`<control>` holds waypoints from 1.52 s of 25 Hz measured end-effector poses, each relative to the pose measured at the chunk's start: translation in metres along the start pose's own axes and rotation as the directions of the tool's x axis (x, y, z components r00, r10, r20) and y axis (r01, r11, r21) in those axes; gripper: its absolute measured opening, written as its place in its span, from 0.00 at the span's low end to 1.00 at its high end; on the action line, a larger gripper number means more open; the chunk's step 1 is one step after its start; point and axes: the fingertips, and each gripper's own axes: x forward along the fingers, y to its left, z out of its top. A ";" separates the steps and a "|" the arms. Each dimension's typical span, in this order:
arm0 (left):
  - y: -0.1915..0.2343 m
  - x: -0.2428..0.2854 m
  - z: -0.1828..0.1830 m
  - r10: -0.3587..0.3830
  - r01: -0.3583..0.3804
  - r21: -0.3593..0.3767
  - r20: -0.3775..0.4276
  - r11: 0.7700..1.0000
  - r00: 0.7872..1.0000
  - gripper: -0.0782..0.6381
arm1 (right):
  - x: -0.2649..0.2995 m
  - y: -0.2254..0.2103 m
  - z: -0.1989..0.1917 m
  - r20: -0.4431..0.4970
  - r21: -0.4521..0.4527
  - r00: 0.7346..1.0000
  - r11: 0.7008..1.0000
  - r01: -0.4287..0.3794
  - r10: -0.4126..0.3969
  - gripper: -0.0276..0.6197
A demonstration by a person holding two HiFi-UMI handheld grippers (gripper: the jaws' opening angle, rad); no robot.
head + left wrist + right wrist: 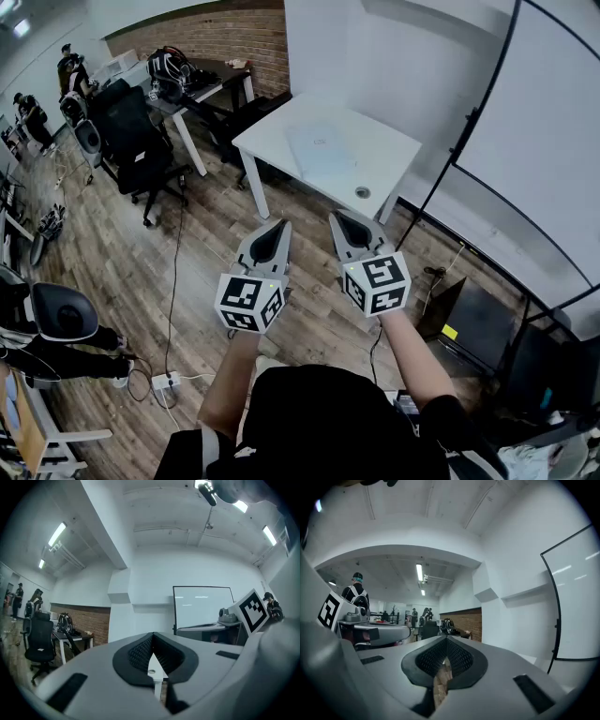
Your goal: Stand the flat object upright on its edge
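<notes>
Before the table [394, 150], left tongs [280, 226] and right tongs [337, 217] reach level, closed and empty.

An office or lab: white desks [375, 155], black swivel chairs [131, 131], whiteboard [553, 141], brick wall [225, 37].

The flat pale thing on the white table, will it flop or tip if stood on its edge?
The flat pale thing lies with straight edges, so it is probably stiff. It looks thin, so on edge it would likely tip easily. The white table looks smooth, so it might slide.
</notes>
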 end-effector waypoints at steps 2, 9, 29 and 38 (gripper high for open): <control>-0.002 0.001 0.000 0.004 -0.004 0.001 -0.001 1.000 1.000 0.12 | -0.003 -0.002 0.001 0.007 0.004 1.000 1.000 -0.007 0.007 0.10; -0.014 -0.003 0.001 0.010 -0.010 -0.004 -0.003 1.000 1.000 0.12 | -0.018 -0.006 0.000 0.014 0.004 1.000 1.000 -0.024 0.024 0.10; 0.046 0.060 -0.002 0.016 -0.016 0.003 0.012 1.000 1.000 0.12 | 0.062 -0.037 -0.005 0.012 0.006 0.999 0.999 -0.033 0.033 0.10; 0.113 0.142 -0.010 0.013 -0.013 -0.028 -0.001 1.000 1.000 0.12 | 0.156 -0.077 -0.005 -0.025 -0.007 0.999 0.999 -0.043 0.043 0.10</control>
